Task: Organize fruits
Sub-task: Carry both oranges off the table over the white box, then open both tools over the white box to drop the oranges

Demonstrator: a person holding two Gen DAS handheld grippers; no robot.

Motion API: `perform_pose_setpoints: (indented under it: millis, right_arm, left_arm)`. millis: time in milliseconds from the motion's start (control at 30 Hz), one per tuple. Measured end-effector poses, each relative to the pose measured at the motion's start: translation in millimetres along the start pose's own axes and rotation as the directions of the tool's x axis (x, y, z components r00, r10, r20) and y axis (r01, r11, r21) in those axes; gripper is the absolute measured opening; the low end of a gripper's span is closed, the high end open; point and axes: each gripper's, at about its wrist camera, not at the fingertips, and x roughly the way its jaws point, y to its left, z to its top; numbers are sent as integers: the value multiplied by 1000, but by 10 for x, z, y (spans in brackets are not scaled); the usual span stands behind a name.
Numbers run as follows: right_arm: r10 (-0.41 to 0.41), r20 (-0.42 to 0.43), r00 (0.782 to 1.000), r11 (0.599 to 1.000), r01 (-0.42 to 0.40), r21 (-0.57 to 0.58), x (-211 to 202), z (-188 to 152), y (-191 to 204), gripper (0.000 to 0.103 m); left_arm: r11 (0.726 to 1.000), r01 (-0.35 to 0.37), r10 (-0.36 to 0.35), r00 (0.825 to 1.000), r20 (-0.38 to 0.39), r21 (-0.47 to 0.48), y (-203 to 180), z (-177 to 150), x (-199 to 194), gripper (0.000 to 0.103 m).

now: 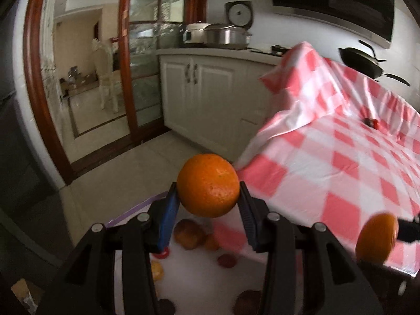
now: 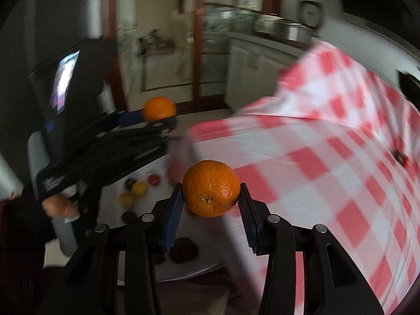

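My left gripper (image 1: 208, 199) is shut on an orange (image 1: 208, 185), carried in the air beside the corner of the red-and-white checked table (image 1: 341, 157). My right gripper (image 2: 211, 199) is shut on a second orange (image 2: 211, 187) near the table's left edge. The left wrist view catches that second orange (image 1: 376, 239) at the lower right. In the right wrist view the left gripper (image 2: 157, 115) with its orange (image 2: 159, 109) shows at the left, held by a hand (image 2: 57, 206). Below both grippers a white surface (image 1: 199, 275) carries several loose fruits (image 1: 189, 233), red, yellow and dark.
A small red and dark object (image 1: 372, 122) lies on the checked cloth toward the far right. White cabinets (image 1: 204, 99) with pots (image 1: 227, 35) stand behind, a black pan (image 1: 367, 64) at the back right. A wood-framed glass door (image 1: 126, 78) and tiled floor (image 1: 131, 173) are at the left.
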Motion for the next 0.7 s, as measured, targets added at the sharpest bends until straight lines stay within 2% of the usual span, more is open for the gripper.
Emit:
perform_pose_setpoints:
  millis: [200, 367, 500, 700]
  right_arm:
    - [82, -79, 993, 986, -92, -138, 237, -88, 496, 42]
    - [104, -203, 974, 974, -141, -175, 596, -245, 692, 42]
    - [92, -301, 949, 970, -153, -188, 922, -352, 754, 42]
    - [50, -412, 910, 966, -148, -210, 1388, -424, 830, 42]
  left_arm:
    - [997, -54, 51, 997, -65, -46, 344, -212, 123, 45]
    - [995, -82, 71, 980, -188, -53, 513, -431, 388, 45]
    - [995, -99, 91, 944, -316, -10, 527, -626, 666, 45]
    - [994, -101, 106, 865, -491, 38, 512, -918, 1057, 45]
